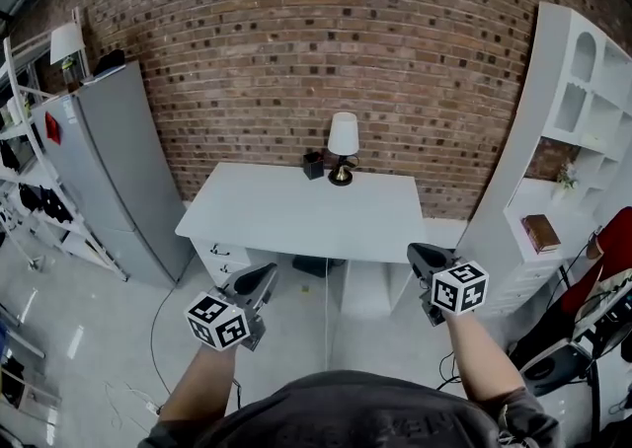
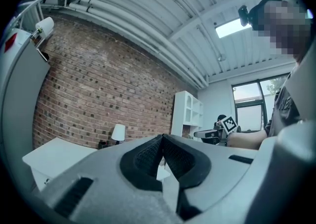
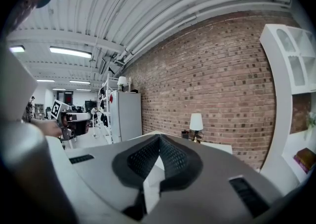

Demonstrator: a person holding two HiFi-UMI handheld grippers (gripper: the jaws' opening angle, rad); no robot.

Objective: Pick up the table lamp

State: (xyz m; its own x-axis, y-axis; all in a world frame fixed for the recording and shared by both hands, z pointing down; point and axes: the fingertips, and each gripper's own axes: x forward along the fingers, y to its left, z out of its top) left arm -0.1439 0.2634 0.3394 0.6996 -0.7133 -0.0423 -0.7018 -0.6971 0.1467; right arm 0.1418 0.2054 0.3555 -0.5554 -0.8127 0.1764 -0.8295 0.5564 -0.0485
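Note:
The table lamp (image 1: 343,144), with a white shade and a dark base, stands at the back of a white desk (image 1: 286,214) by the brick wall. Both grippers hover in front of the desk, well short of the lamp, pointing toward it. My left gripper (image 1: 263,275) is shut and empty; its view shows the lamp (image 2: 118,132) small and far off at the left. My right gripper (image 1: 424,256) has its pads meeting at the tip with nothing between them. From the right gripper view the lamp (image 3: 196,124) appears just right of the jaws.
A black pen holder (image 1: 313,165) sits left of the lamp. A grey cabinet (image 1: 111,170) flanks the desk on the left, a white shelf unit (image 1: 578,130) with a brown book (image 1: 541,232) on the right. Cables (image 1: 158,337) trail on the floor.

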